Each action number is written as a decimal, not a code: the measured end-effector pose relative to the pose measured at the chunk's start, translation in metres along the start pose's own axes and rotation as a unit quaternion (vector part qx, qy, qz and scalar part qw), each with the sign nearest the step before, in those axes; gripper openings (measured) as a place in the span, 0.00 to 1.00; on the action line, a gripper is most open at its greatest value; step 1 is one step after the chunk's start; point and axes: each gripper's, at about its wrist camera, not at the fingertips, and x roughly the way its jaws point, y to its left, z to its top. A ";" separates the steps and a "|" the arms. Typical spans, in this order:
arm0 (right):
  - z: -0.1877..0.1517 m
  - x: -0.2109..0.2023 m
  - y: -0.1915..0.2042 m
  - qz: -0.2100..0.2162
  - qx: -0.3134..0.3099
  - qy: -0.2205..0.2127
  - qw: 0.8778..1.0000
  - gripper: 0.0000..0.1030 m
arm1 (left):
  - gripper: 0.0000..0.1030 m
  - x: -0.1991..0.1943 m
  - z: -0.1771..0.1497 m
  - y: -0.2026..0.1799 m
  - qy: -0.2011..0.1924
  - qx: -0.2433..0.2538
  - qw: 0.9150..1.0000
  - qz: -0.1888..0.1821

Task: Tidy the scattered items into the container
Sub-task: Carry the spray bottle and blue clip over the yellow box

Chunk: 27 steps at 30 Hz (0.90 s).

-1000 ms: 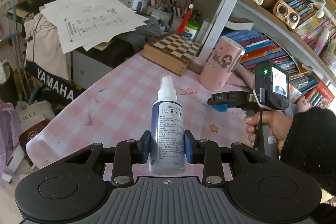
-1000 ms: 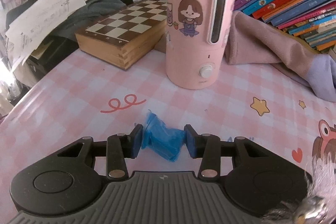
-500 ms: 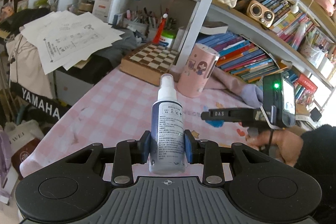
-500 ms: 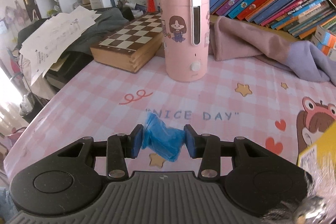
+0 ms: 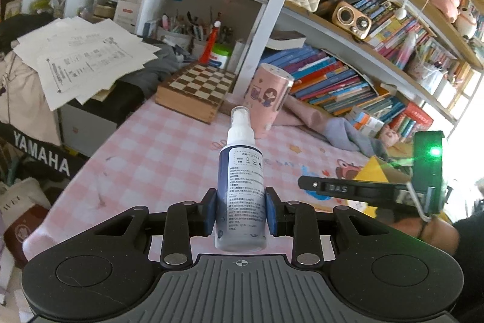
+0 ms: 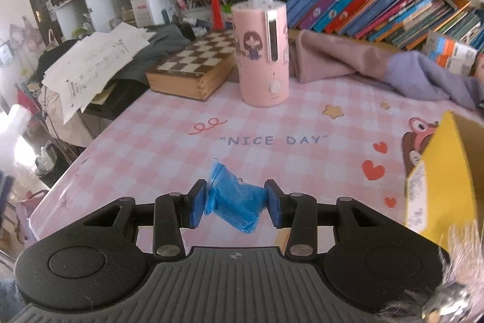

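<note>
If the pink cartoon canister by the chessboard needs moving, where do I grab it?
Take the pink canister around its mid-body, below the lid, coming in level from the open table side facing you. It stands upright and is a plain round cylinder; the chessboard box and pink cloth crowd its flanks. It looks wide, so check it fits the claw.

The cloth (image 6: 169, 147) on the counter reads "NICE DAY" just in front of the pink canister (image 6: 261, 53). Left of the counter, a black cover (image 5: 36, 159) reads "YAMAHA". A black bar (image 5: 348, 189) right of the spray bottle (image 5: 240, 196) reads "DAS". The bottle's label print is too small to read.
</note>
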 end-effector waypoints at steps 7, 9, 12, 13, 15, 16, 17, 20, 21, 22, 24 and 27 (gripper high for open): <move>-0.015 -0.044 0.004 -0.008 -0.013 -0.017 1.000 0.38 | 0.30 -0.009 -0.018 -0.002 0.015 -0.002 1.000 -0.021; -0.022 -0.055 0.006 -0.009 -0.015 -0.019 1.000 0.38 | 0.30 -0.012 -0.022 -0.004 0.018 -0.001 0.999 -0.026; -0.032 -0.070 0.008 -0.013 -0.015 -0.022 1.000 0.38 | 0.30 -0.018 -0.027 -0.009 0.019 0.006 0.999 -0.035; -0.036 -0.075 0.008 -0.014 -0.013 -0.023 1.000 0.38 | 0.30 -0.020 -0.029 -0.011 0.020 0.008 0.999 -0.038; -0.042 -0.084 0.007 -0.018 -0.008 -0.024 1.000 0.38 | 0.30 -0.024 -0.033 -0.014 0.021 0.011 0.999 -0.044; -0.045 -0.088 0.006 -0.020 -0.004 -0.024 0.999 0.38 | 0.30 -0.027 -0.035 -0.015 0.022 0.012 0.999 -0.047; -0.048 -0.092 0.006 -0.022 -0.001 -0.024 0.999 0.38 | 0.30 -0.029 -0.037 -0.016 0.022 0.013 0.998 -0.050; -0.057 -0.105 0.003 -0.027 0.012 -0.023 0.999 0.38 | 0.30 -0.037 -0.043 -0.020 0.022 0.015 0.998 -0.058; -0.060 -0.110 0.003 -0.027 0.016 -0.022 0.999 0.38 | 0.30 -0.039 -0.045 -0.022 0.023 0.016 0.998 -0.060; -0.064 -0.114 0.002 -0.028 0.020 -0.021 0.999 0.38 | 0.30 -0.041 -0.048 -0.023 0.023 0.018 0.998 -0.063; -0.072 -0.122 0.002 -0.030 0.024 -0.020 0.999 0.38 | 0.30 -0.044 -0.052 -0.026 0.026 0.022 0.997 -0.068; -0.085 -0.132 0.005 -0.032 0.027 -0.018 0.999 0.38 | 0.30 -0.049 -0.060 -0.031 0.032 0.028 0.996 -0.077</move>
